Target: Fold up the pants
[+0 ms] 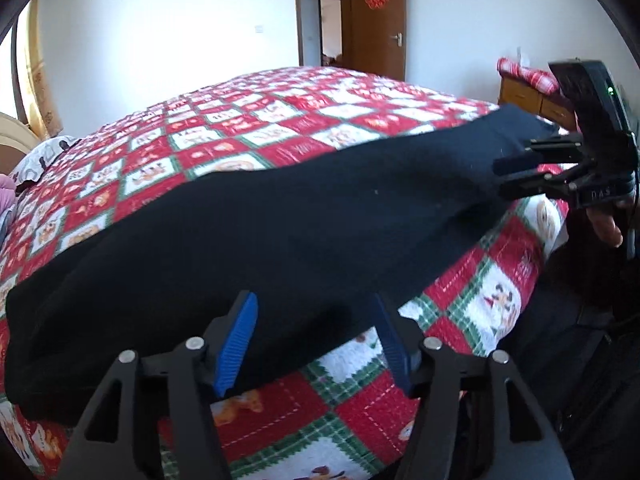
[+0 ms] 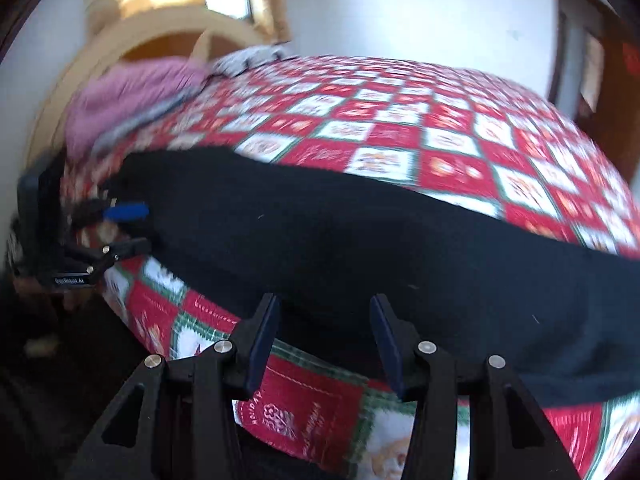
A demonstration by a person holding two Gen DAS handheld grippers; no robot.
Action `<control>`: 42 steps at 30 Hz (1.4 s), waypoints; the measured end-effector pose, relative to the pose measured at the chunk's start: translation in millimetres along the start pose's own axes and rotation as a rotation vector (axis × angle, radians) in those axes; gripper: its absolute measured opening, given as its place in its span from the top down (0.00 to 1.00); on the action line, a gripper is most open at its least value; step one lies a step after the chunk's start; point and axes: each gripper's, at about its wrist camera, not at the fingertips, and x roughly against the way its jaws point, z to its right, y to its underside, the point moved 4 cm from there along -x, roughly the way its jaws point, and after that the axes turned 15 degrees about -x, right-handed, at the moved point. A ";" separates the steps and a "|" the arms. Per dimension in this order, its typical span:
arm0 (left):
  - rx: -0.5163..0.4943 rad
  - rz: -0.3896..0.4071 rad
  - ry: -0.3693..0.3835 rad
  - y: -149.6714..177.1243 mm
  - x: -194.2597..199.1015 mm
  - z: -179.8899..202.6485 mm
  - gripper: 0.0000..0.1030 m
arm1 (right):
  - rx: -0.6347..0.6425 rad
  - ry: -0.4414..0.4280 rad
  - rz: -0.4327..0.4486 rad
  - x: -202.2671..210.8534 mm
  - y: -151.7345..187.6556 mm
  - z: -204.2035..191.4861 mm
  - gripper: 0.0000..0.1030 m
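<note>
Left wrist: I'm seeing my left gripper (image 1: 316,344) standing apart over black pants (image 1: 260,240) lying along the checked quilt (image 1: 248,132), brown door (image 1: 378,20) behind; right wrist: my right gripper (image 2: 324,344) is gaping above the pants (image 2: 360,248), wooden headboard (image 2: 168,36) beyond.

The pants (image 1: 248,232) lie stretched along the near edge of the bed (image 1: 280,120), on its quilt. The left hand-held gripper (image 1: 316,344) sits at the near side of the pants, towards their left end; the right hand-held gripper (image 1: 516,176) is at their right end. Pillows (image 2: 132,96) lie at the bed's left end, against the headboard (image 2: 160,36). A door (image 1: 376,20) stands behind the bed's far side.
</note>
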 end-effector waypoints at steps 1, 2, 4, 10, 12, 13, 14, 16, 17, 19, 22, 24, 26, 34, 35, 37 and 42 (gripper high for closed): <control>0.012 0.001 0.008 1.6 -1.4 -1.4 0.39 | 0.044 -0.009 -0.012 -7.1 2.5 -10.2 0.52; 0.019 0.001 0.011 2.2 -2.6 -1.4 0.39 | 0.069 -0.014 -0.017 -11.3 4.0 -13.7 0.52; 0.025 -0.011 -0.007 2.6 -8.1 -5.1 0.39 | 0.128 0.002 -0.020 -18.8 8.2 -22.3 0.52; 0.026 -0.010 -0.014 2.6 -13.7 -8.5 0.49 | 0.250 0.088 0.009 -43.5 9.5 -36.9 0.65; 0.009 -0.013 -0.023 2.5 -13.5 -8.6 0.66 | 0.268 0.092 0.006 -48.0 10.8 -38.8 0.81; 0.013 -0.011 -0.014 2.5 -13.1 -10.4 0.71 | 0.266 0.087 0.009 -48.4 11.5 -39.0 0.92; 0.027 -0.008 -0.001 2.9 -11.6 -13.1 0.82 | 0.259 0.076 0.009 -47.5 11.9 -39.0 0.94; 0.055 -0.007 0.023 2.7 -10.0 -19.0 0.87 | 0.247 0.066 0.028 -42.2 9.5 -39.4 0.97; 0.063 -0.005 0.030 2.4 -8.7 -20.6 0.89 | 0.238 0.058 0.039 -38.1 6.7 -39.6 0.97; 0.069 0.006 0.046 1.1 -2.2 -21.5 0.90 | 0.212 0.037 0.059 -25.7 1.3 -39.6 0.97; 0.053 0.019 0.062 -1.1 8.1 -20.5 0.90 | 0.197 0.008 0.080 -6.6 -1.7 -43.0 0.97; 0.055 0.029 0.076 -1.1 13.7 -20.7 0.90 | 0.187 -0.015 0.075 1.7 2.3 -44.0 0.98; 0.066 0.041 0.091 -1.3 14.4 -22.0 0.90 | 0.196 -0.007 0.064 0.3 9.5 -44.3 0.98; 0.075 0.030 0.144 0.6 -1.9 -6.9 0.86 | 0.324 0.108 0.022 -40.8 38.6 -45.3 0.97; 0.073 0.031 0.151 0.9 -2.9 -5.0 0.86 | 0.327 0.108 0.023 -40.4 38.9 -46.3 0.97; 0.071 0.016 0.160 4.0 -8.0 -1.7 0.83 | 0.331 0.111 0.016 -41.1 39.9 -47.4 0.97; 0.125 0.029 0.212 10.0 -10.2 -6.4 0.78 | 0.295 0.082 -0.011 -43.4 39.8 -41.4 0.97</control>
